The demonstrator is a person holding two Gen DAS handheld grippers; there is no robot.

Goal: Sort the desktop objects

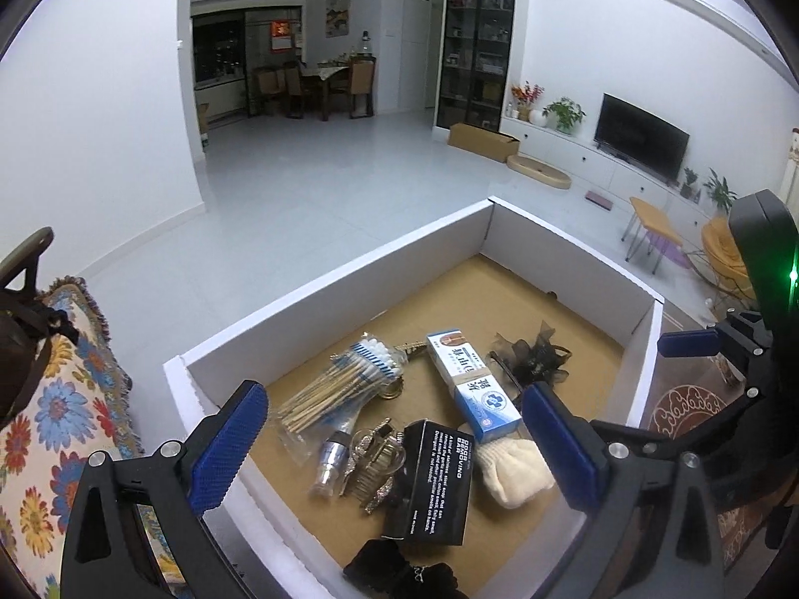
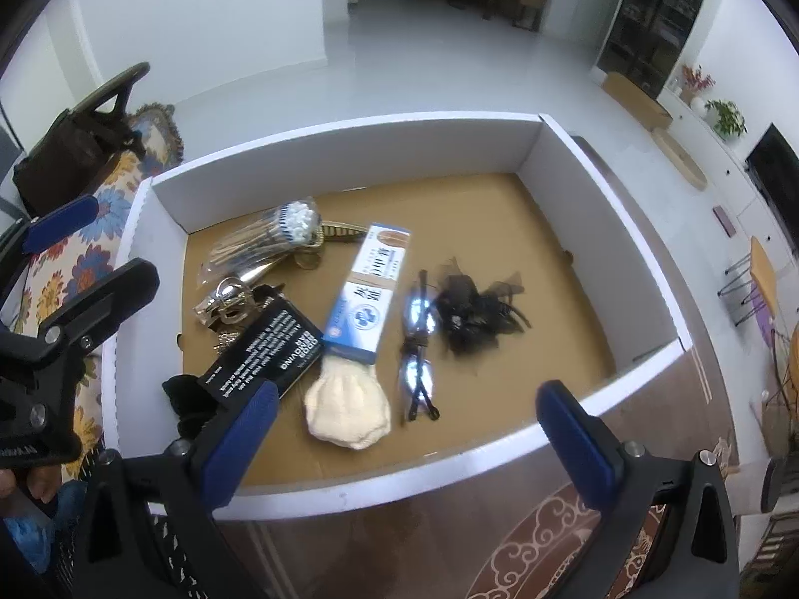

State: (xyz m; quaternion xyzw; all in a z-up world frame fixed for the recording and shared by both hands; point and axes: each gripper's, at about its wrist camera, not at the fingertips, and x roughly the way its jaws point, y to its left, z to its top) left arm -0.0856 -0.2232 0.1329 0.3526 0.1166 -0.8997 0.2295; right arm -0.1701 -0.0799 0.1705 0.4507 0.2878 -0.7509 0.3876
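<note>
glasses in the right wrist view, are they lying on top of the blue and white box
No, the glasses lie on the tray floor beside the blue and white box, apart from it.

Black pouch [image 1: 399,571] cut by bottom edge; glasses [image 2: 418,349] lenses glared out.

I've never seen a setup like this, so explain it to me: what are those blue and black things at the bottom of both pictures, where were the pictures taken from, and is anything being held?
They are handheld grippers; a person carries one in each hand, each with a wide-angle camera looking along its blue-padded jaws. One picture looks past the left gripper, the other past the right gripper. Both stand open and hold nothing. Below lies a shallow white-walled cardboard box holding a bag of cotton swabs, a blue-and-white carton, a black printed carton, dark-framed glasses, a cream knitted item and a black mesh hair bow.
</note>
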